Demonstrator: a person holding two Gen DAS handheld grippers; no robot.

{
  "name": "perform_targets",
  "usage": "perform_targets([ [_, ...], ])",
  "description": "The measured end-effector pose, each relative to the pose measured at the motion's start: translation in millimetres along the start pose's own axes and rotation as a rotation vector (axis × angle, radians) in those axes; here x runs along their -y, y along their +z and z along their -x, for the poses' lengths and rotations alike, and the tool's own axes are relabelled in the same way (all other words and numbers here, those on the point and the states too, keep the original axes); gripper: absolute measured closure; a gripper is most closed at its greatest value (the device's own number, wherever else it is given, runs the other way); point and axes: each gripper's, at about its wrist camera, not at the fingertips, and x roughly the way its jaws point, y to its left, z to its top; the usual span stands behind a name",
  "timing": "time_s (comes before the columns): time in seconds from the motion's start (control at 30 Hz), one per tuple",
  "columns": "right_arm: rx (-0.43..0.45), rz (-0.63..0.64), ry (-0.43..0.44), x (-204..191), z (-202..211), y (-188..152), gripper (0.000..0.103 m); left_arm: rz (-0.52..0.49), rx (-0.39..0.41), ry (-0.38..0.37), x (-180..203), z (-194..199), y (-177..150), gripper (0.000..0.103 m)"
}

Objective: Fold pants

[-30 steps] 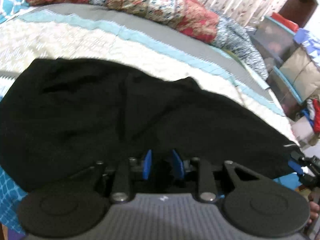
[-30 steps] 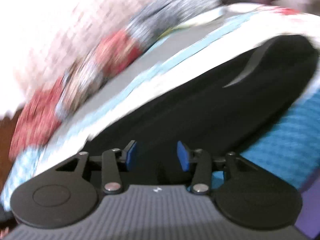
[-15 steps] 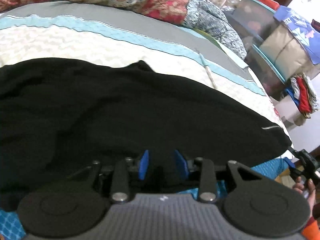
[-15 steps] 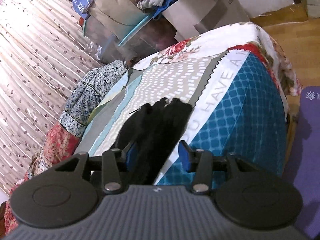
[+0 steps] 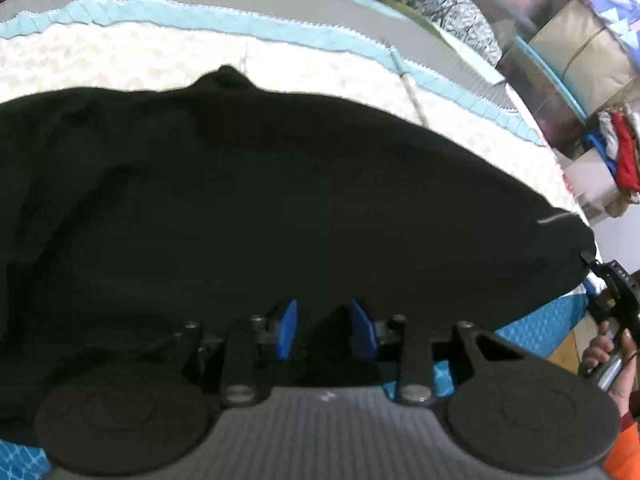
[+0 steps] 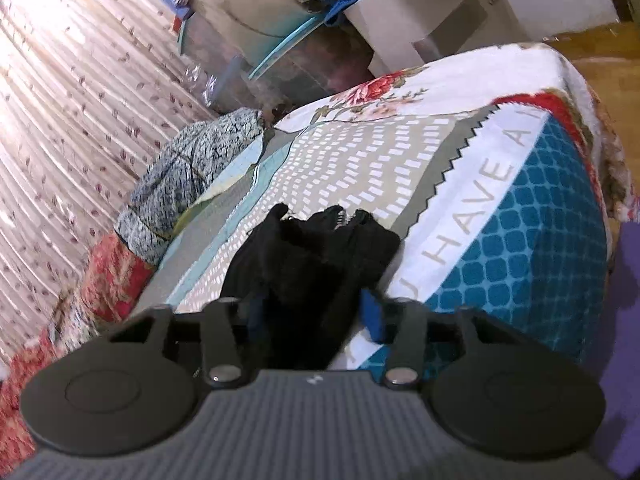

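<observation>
Pants (image 5: 280, 200), black, lie spread across the bed (image 5: 120, 52), filling the space ahead of the left tongs (image 5: 326, 330) and reaching far to either side of them. To the left of these tongs the cloth is rumpled and runs out of view; straight ahead it rises to a small peak against the pale quilt; to the right it tapers to a corner with a thin white mark. The left tongs are clenched on a fold of the near edge, the black cloth bunched between their blue fingers (image 5: 289, 330). At that far right corner the right tongs (image 5: 588, 258) meet the cloth, with a hand (image 5: 608, 360) behind them. From the right wrist view, the right tongs (image 6: 314, 314) are closing, and a thick bunch of the pants (image 6: 316, 252) sits between them; the left finger is mostly hidden by the cloth, and a narrow gap shows beside the right finger (image 6: 372, 316), so the pads do not yet press. Ahead of these tongs the bunch ends in a ragged edge on the grey dotted quilt (image 6: 360, 152). To their right runs a white lettered band, then a blue patterned panel.
</observation>
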Motion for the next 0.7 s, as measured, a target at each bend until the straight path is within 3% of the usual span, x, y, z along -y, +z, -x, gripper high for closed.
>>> perform_targets([
  [0.07,-0.021,0.039,-0.012,-6,-2,0,0.082,0.006,-0.002,-0.003,-2,0,-1,0.072],
  [0.2,0.024,0.157,0.009,-37,15,-1,0.086,0.03,0.003,-0.019,-6,6,1,0.072],
  [0.37,0.032,0.475,0.126,-118,35,-23,0.087,0.051,0.024,-0.046,-11,15,-2,0.071],
  [0.53,-0.058,0.983,0.257,-197,49,-111,0.087,0.07,0.049,-0.065,-19,26,-5,0.07],
  [0.63,-0.204,1.147,0.297,-214,42,-170,0.087,0.09,0.059,-0.061,-27,31,-8,0.07],
  [0.7,-0.272,1.248,0.258,-217,32,-205,0.086,0.107,0.067,-0.06,-34,37,-10,0.07],
])
